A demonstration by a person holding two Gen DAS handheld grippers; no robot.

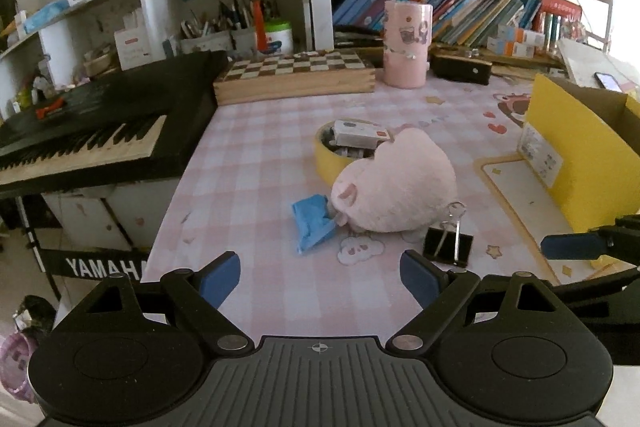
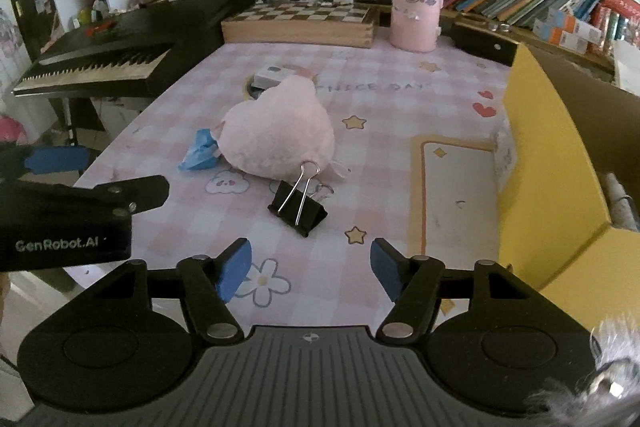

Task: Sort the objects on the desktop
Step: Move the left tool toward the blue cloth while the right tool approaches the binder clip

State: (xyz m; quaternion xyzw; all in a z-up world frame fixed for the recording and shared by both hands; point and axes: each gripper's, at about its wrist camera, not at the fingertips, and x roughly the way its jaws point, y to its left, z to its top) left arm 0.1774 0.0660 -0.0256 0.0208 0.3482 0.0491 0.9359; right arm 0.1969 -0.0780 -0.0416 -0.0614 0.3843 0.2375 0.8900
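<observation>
Both my jaws stand wide and hold nothing: my left gripper (image 1: 320,281) and my right gripper (image 2: 311,269) hover low over the pink checked surface (image 2: 400,115). A black binder clip (image 2: 298,207) lies just ahead of my right one, touching the pink plush toy (image 2: 278,137). Beside the plush lie a crumpled blue wrapper (image 1: 313,225) and a yellow tape roll (image 1: 330,159). A yellow box (image 2: 552,163) stands at the right.

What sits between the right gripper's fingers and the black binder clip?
Nothing: only bare pink checked desk mat separates the open right gripper from the black metal binder clip, per the right wrist view.
</observation>
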